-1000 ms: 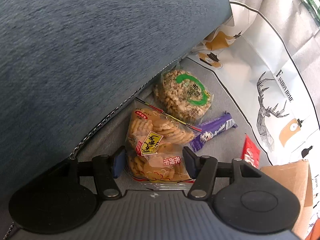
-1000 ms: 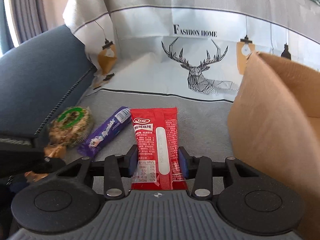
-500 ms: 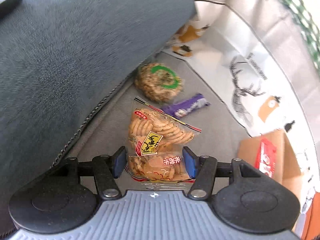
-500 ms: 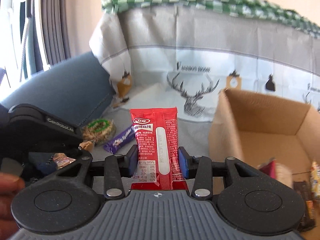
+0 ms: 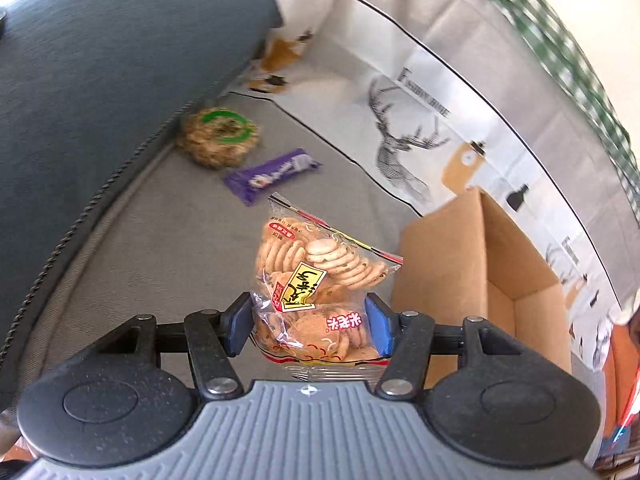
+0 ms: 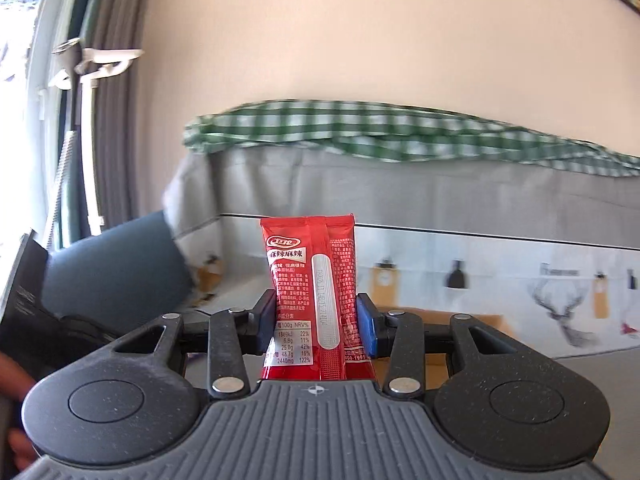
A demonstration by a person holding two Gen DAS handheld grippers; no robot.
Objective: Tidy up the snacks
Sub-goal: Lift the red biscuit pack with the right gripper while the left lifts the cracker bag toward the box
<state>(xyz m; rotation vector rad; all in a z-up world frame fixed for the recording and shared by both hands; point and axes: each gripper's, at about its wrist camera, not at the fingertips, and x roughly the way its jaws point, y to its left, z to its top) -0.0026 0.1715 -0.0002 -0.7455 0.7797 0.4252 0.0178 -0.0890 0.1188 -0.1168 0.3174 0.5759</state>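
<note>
Holding crackers [image 5: 316, 280] in left gripper [image 5: 307, 326], red pack [image 6: 316, 292] in right gripper [image 6: 317, 326], both now lifted toward box [image 5: 460, 264], drop-off next

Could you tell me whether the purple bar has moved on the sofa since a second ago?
No; the purple bar still lies beside the round snack.

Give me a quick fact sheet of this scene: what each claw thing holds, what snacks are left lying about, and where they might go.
left gripper: shut on the rice cracker bag
right gripper: shut on the red snack packet
left on the sofa seat: purple bar, round snack with a green label
likely destination: the open cardboard box
backdrop: deer-print cloth
</note>
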